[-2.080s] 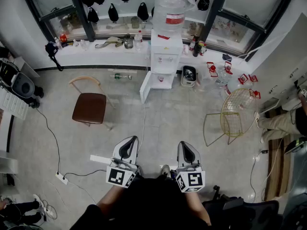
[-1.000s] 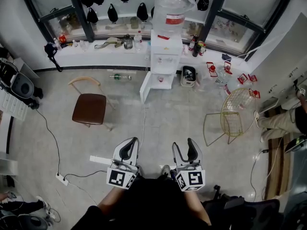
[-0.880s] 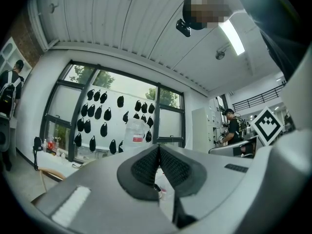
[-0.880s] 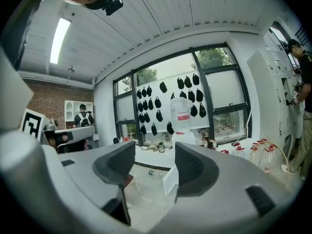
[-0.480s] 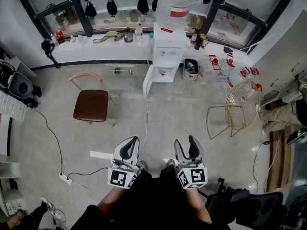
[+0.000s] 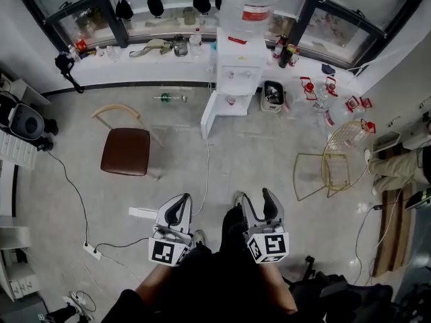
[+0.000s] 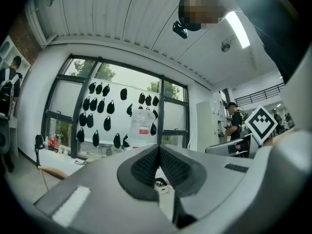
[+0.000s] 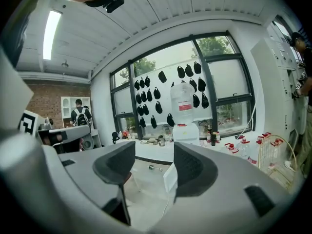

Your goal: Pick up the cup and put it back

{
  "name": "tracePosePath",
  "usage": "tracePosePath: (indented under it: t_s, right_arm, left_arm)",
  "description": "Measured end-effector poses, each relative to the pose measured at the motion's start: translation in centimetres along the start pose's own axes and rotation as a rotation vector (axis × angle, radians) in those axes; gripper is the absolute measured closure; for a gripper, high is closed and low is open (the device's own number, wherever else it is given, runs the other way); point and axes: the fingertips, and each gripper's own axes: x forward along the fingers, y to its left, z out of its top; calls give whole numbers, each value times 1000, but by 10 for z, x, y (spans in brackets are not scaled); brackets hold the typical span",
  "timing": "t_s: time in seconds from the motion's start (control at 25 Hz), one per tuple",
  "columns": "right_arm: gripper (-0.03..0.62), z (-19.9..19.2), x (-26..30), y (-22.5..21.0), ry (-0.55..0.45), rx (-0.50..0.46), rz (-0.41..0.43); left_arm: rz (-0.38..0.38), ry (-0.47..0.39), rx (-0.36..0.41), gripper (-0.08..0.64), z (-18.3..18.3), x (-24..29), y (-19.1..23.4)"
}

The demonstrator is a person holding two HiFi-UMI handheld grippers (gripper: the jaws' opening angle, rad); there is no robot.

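Observation:
No cup shows clearly in any view. A white water dispenser (image 6: 237,69) with a big clear bottle stands at the window wall, far ahead of both grippers. Its lower door hangs open, and a small thing inside (image 6: 231,100) is too small to name. My left gripper (image 6: 178,206) is held low in front of the person's body, its pads pressed together on nothing (image 7: 158,155). My right gripper (image 6: 254,204) is beside it, open, with only floor and the far-off dispenser (image 8: 185,130) showing between its fingers (image 8: 153,162).
A brown-seated chair (image 6: 124,151) stands left of the way ahead and a gold wire chair (image 6: 335,161) to the right. A cable runs over the floor to a power strip (image 6: 87,249). A bottle (image 6: 168,98) lies near the ledge. A seated person's legs (image 6: 397,163) show at the right edge.
The right gripper's jaws went from shut to open and have stayed open. The view has crept forward, and the person's leg now shows between the grippers.

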Motion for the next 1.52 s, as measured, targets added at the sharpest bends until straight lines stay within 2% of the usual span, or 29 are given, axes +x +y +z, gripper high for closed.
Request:
tracePosePath:
  t_s: [0.16,0.36,0.44,0.52,0.76,1.04,1.32,1.52]
  right_arm:
    - [362,7,63,-52,12,-22,47]
    - [362,25,144,-114,27,-40,125]
    - [362,32,167,-136,21,-44,152]
    - [362,37,189,-158,16,-57,173]
    - [362,24,248,-203,67,-54,199]
    - [362,-25,316,-245,92,-12,151]
    - [362,-115,397,-283,121,-26,122]
    - [362,-187,465,-300,129,-34,114]
  left_arm:
    - [48,-19,2,554,3,72,6]
    - [127,14,5,554,-1,165,8]
    - [149,-8,13,554,3,195,6]
    - [165,-31,35,554,6,222,3]
    - [187,26,20,554,-21,276,1]
    - [152,91,10,554,-105,343,25]
    - [113,76,-7,554,-206,423,70]
    - [96,83,-20,554,-296,474,107]
